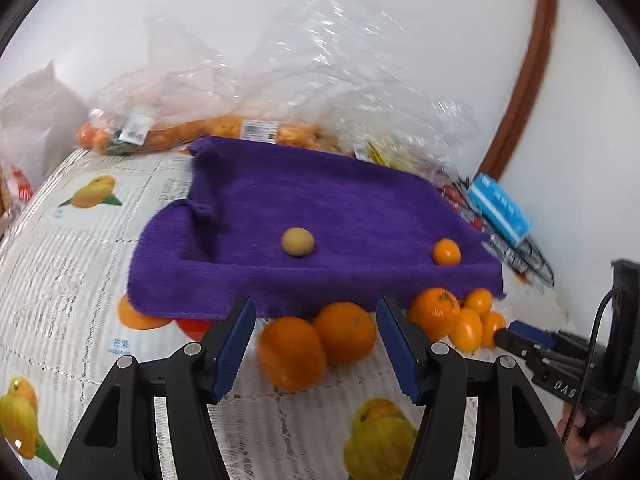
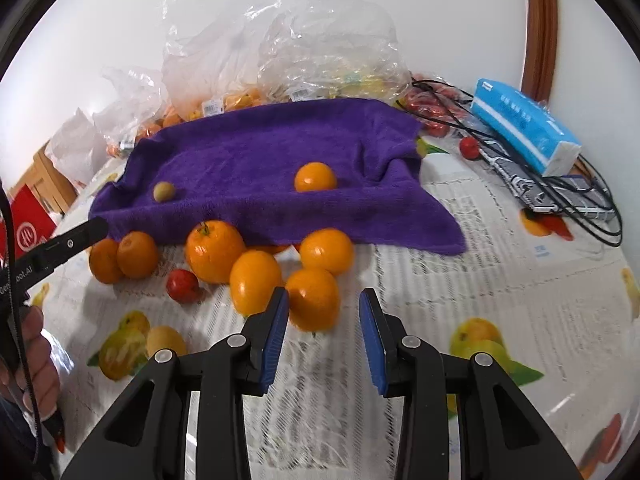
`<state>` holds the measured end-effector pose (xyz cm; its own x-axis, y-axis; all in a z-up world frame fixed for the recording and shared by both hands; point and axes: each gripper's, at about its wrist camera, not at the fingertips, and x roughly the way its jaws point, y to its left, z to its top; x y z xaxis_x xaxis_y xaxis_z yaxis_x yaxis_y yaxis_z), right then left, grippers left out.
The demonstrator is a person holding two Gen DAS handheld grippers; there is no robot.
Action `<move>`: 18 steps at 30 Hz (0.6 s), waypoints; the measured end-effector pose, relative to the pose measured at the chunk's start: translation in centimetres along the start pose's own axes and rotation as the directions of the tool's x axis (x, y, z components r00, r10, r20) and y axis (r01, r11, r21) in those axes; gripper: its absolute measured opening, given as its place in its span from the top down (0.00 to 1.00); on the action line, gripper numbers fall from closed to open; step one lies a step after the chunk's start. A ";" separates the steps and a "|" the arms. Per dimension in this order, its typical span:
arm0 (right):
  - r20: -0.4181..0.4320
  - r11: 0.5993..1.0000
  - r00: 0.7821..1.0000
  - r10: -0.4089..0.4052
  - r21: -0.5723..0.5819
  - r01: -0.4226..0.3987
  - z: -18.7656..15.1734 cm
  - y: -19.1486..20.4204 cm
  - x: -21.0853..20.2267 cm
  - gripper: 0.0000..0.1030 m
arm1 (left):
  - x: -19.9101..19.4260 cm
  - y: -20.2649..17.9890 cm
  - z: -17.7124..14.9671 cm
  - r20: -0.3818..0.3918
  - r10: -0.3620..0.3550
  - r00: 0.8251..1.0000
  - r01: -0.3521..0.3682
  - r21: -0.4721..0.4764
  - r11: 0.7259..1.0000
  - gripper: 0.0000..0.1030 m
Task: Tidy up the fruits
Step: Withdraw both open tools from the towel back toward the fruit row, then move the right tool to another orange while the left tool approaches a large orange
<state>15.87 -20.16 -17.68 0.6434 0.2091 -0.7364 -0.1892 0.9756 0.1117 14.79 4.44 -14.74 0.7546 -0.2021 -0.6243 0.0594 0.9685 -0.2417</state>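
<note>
Both fisheye views are bright and evenly lit, with soft, short shadows under the oranges (image 2: 215, 251) toward six o'clock. Glare flashes on the plastic bags (image 1: 320, 60) at twelve o'clock. Edges bow strongly with black corner vignetting, and motion blur smears the left wrist view.

Round orange citrus fruits (image 2: 256, 276) clustered on tablecloth at front edge of rumpled purple towel (image 2: 256, 152); one small orange (image 2: 315, 177) and yellowish-green fruit (image 2: 164, 191) on it.
</note>
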 end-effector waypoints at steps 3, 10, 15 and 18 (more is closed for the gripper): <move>-0.022 1.000 1.000 0.006 0.009 -0.006 -0.3 -0.6 0.5 0.65 | 0.3 -0.4 -0.1 -0.009 0.025 1.000 -0.025 0.007 1.000 0.41; -0.022 0.998 0.999 0.032 0.049 -0.031 0.0 -1.4 1.6 0.65 | 0.3 1.4 0.1 -0.004 0.054 0.999 -0.054 -0.073 0.996 0.41; -0.021 0.999 0.999 0.035 0.039 -0.034 0.6 -1.1 2.8 0.65 | 0.5 2.3 -0.1 -0.019 0.071 0.997 -0.073 -0.107 0.992 0.41; -0.009 1.000 1.000 0.004 0.026 -0.004 0.7 -0.8 2.9 0.69 | 0.3 2.6 -0.3 -0.024 0.066 0.998 -0.069 -0.120 0.990 0.41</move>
<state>18.37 -20.33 -19.43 0.6357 0.2128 -0.7420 -0.1726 0.9761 0.1321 14.95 6.82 -15.74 0.7408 -0.1410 -0.6568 -0.0715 0.9556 -0.2858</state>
